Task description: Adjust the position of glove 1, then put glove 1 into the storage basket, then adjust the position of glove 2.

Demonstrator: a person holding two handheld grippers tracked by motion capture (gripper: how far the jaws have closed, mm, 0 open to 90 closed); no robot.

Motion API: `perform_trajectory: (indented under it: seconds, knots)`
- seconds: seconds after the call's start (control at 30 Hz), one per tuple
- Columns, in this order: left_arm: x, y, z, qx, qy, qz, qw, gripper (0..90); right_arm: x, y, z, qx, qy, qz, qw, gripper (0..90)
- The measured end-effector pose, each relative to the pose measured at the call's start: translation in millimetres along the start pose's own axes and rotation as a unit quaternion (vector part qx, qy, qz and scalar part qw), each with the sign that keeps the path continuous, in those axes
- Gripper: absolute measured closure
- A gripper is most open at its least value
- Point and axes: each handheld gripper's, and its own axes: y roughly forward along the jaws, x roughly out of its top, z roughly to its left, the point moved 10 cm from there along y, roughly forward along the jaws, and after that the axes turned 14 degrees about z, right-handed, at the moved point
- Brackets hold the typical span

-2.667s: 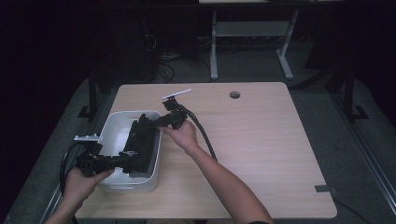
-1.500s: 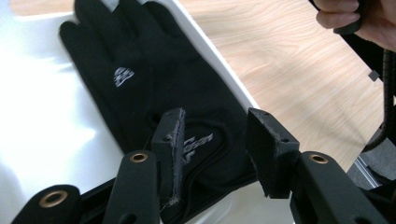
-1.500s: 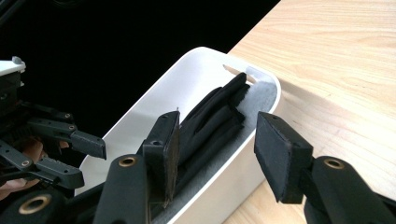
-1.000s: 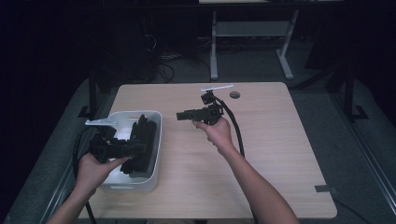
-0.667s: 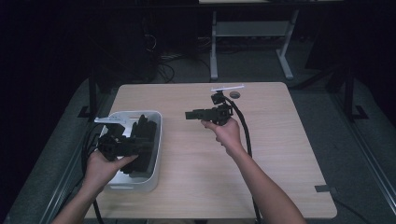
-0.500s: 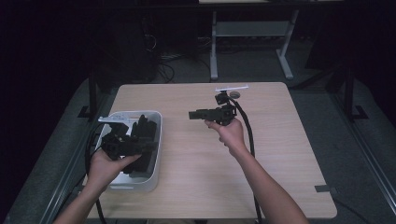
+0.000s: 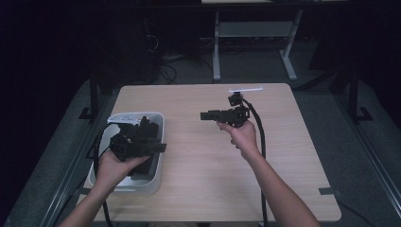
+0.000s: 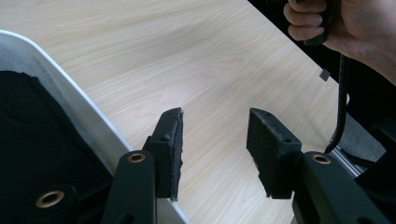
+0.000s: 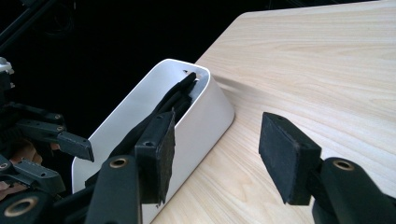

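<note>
While both sets of jaws stand wide and empty, the left gripper [image 7: 158,148] – lower left, over the white bin [image 7: 158,124] – should be lowered squarely onto the black cloth [image 8: 32,140], the right gripper [image 7: 204,115] kept clear.

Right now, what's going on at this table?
A person holds a claw in each hand over a wooden table. The left claw hangs open at the rim of a white bin with something black inside. The right claw, also open and empty, is held above mid-table, pointing toward the bin.
</note>
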Motion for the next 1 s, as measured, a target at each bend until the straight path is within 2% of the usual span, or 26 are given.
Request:
perform_trajectory:
  seconds: [1.0]
  knots:
    - [13.4, 18.5, -19.8, -0.017, 0.016, 0.004, 0.9997, 52.8, -29.1, -45.4, -27.3, -0.019, 0.031, -0.017, 0.9992, 43.9]
